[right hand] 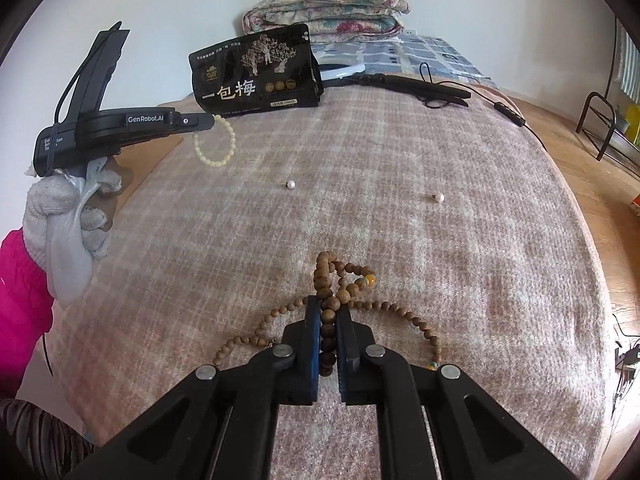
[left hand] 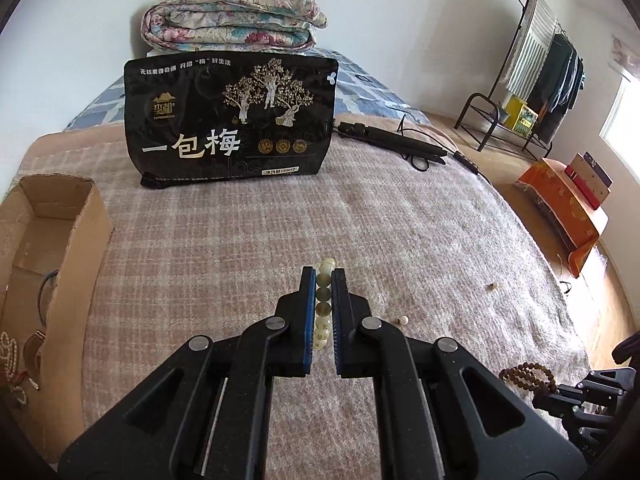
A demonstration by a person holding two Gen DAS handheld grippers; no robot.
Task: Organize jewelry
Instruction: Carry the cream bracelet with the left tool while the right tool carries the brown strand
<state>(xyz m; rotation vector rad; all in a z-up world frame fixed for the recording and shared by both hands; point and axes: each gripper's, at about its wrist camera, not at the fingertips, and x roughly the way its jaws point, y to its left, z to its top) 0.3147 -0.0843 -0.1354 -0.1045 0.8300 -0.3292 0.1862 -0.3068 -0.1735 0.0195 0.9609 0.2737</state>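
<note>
We see our left gripper (left hand: 323,276) clenched on a bracelet of pale cream and greenish round beads (left hand: 325,280), a column of its beads pinched between the blue-lined fingers (left hand: 307,304); from the right wrist view the loop (right hand: 214,141) hangs in the air below the gripper (right hand: 210,120), clear of the bed (left hand: 200,248). A white knit-gloved hand (right hand: 68,208) with a pink sleeve (right hand: 20,280) holds that gripper. Our right gripper (right hand: 328,312) is clenched on a long strand of brown wooden beads (right hand: 332,280), one run of beads squeezed between its fingers (right hand: 314,332), while the rest of the strand trails in loops on the pinkish-beige checked blanket (right hand: 400,220) that covers the bed. Two small loose white pearl beads (right hand: 291,185) (right hand: 439,198) lie apart on the blanket farther out. At the left edge of the left wrist view an open brown cardboard box (left hand: 72,248) sits on the bed, with some beaded pieces (left hand: 12,356) inside it. A black snack bag with gold trees and white characters (left hand: 232,120) stands upright at the far side of the blanket, in front of a folded floral quilt (left hand: 232,16), and a black folded tripod with a cable (left hand: 400,146) lies to its right.
</note>
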